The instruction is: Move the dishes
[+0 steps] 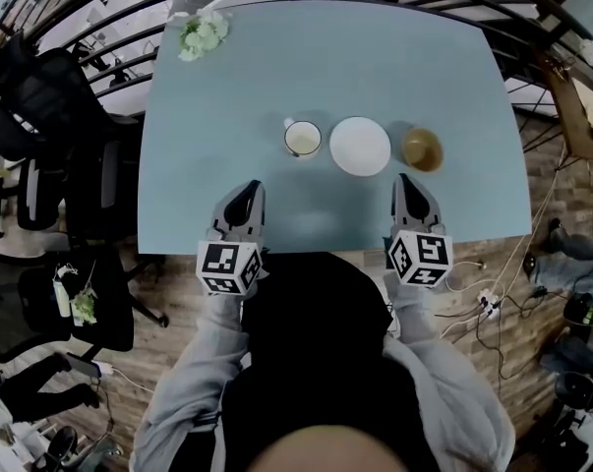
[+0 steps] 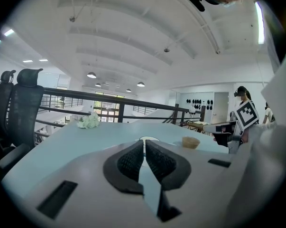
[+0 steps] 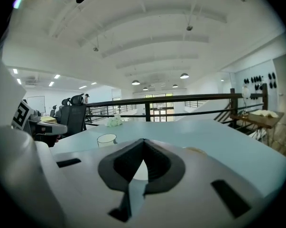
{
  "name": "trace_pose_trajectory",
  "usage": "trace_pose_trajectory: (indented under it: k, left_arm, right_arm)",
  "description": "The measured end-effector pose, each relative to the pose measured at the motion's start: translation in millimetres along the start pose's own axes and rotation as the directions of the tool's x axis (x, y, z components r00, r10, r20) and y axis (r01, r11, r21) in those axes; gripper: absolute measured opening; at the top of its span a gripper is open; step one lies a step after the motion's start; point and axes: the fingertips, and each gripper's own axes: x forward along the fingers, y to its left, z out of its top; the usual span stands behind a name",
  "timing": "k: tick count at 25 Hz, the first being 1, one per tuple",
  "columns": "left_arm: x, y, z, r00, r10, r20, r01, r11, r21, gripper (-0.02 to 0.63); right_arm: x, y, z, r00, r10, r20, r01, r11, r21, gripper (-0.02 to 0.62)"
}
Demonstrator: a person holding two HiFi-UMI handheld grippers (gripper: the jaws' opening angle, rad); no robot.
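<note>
Nearest the viewer, the left hand-held gripper (image 1: 245,193) and the right hand-held gripper (image 1: 407,187) sit at the near edge of the blue worktop (image 1: 375,57), each with its jaws closed together on nothing. Just beyond them the dishes stand in a row, apart from one another: cup (image 1: 302,139) at left, white plate (image 1: 360,146) in the middle, brown bowl (image 1: 422,149) at right

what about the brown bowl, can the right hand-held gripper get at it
Probably yes: the brown bowl sits just ahead of the right hand-held gripper with only bare table between, though its shut jaws must open first.
</note>
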Motion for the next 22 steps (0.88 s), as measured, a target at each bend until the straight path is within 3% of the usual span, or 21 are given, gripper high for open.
trace_pose_trajectory:
  k: [22]
  left_arm:
    - [14,-8,-2,1.000,-0.022,-0.006,0.022,1.000,-0.009,0.026]
  right_arm:
    - [16,2,-7,0.999,0.028,-0.032,-0.027,1.000,0.010,0.006]
